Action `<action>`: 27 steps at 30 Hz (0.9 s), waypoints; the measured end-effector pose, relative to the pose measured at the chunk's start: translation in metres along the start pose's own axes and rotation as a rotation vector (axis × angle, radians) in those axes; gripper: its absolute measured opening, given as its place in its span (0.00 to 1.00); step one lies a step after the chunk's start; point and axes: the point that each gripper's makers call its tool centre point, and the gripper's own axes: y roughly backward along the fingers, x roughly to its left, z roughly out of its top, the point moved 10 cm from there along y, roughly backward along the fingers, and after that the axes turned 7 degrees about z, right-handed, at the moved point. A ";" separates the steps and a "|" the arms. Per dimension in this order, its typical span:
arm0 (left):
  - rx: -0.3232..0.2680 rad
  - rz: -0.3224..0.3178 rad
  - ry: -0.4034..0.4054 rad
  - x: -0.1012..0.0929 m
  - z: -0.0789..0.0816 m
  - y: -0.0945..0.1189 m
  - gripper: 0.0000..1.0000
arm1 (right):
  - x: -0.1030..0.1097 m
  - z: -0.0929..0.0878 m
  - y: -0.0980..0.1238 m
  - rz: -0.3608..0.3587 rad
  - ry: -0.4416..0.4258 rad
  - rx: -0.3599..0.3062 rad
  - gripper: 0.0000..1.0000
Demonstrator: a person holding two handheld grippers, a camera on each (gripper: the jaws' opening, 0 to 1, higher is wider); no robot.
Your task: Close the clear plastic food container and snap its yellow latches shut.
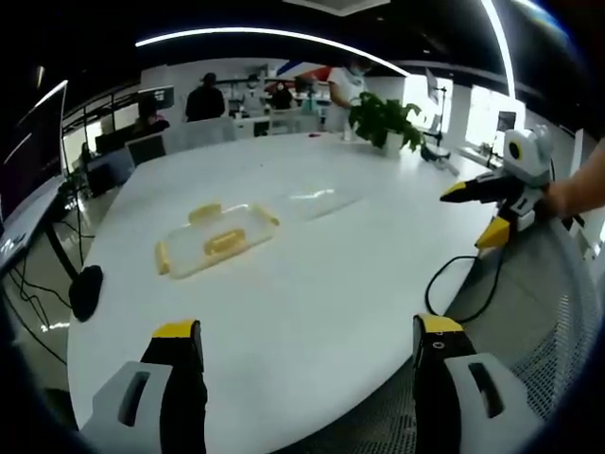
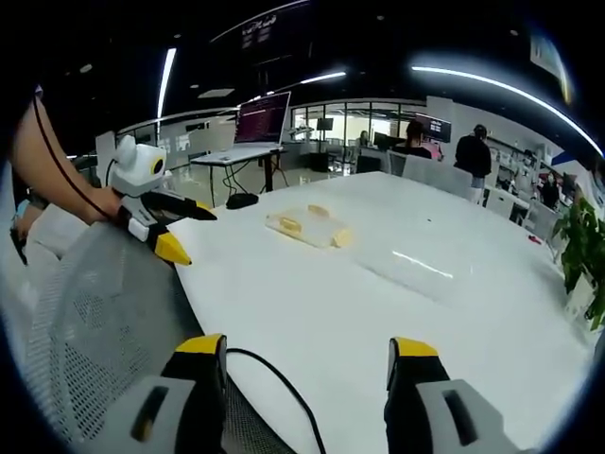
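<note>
The container point(image 1: 216, 238), likely light and slick, lies unlidded beside its clear lid point(image 1: 317, 200). Both grippers point(image 1: 307, 336) point(image 2: 307, 350) stand open, empty; grasp lid edges.

I see a smooth, faintly glossy white table point(image 1: 284, 284). The container point(image 1: 216, 239) looks clear plastic, latches point(image 1: 223, 242) opaque yellow. Chair back point(image 2: 104, 322) is grey mesh.

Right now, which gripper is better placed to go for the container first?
Probably left. The left gripper is open, facing the container across bare table. The right gripper, also open, sees the container farther away, up-left.
</note>
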 end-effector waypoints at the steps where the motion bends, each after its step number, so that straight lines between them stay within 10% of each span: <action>1: -0.001 0.000 0.002 0.000 0.000 0.000 0.90 | 0.000 0.000 0.000 0.001 0.000 0.001 0.69; 27: -0.024 -0.023 -0.012 -0.004 0.004 0.000 0.91 | -0.002 0.000 0.001 -0.010 0.005 0.004 0.69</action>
